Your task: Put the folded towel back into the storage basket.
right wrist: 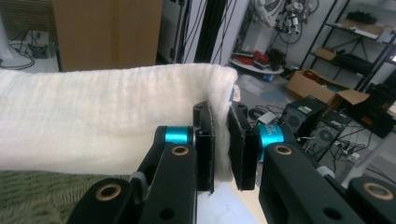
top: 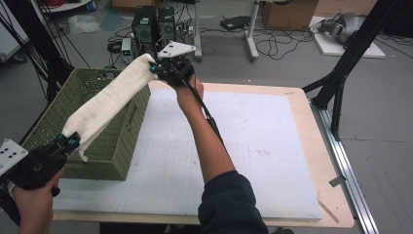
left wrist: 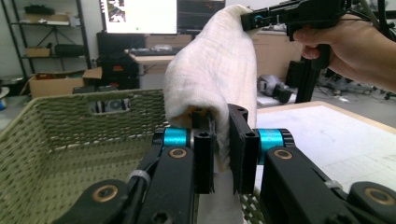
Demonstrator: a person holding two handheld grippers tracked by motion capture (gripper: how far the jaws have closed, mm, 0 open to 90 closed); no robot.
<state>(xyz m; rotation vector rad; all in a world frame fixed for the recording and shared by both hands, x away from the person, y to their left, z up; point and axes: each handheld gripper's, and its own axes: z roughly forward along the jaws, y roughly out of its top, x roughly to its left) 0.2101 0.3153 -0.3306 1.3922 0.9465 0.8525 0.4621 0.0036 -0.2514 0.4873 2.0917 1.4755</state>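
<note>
Black jaws of the left gripper (left wrist: 223, 154) are pinching one end of a cream towel (left wrist: 212, 79), closed tight on the cloth with only its thickness between them. Seen from the high view, that gripper (top: 68, 141) is sitting low at the near left corner of the worktop (top: 253, 146), just in front of a green woven basket (top: 109, 146).

Over the far left part of the worktop, the right gripper (top: 155, 68) is clamping the towel's other end, its jaws likewise shut on the fabric, as its own view is showing (right wrist: 222, 149).

Between the two, the towel (top: 109, 100) is hanging in the air as a folded band, stretched nearly taut. Its long axis is running diagonally from the near left up toward the far middle, rising toward the right gripper. It is passing above the basket's right wall and open top without touching the worktop, and a short loose tail is drooping just below the left gripper.
</note>
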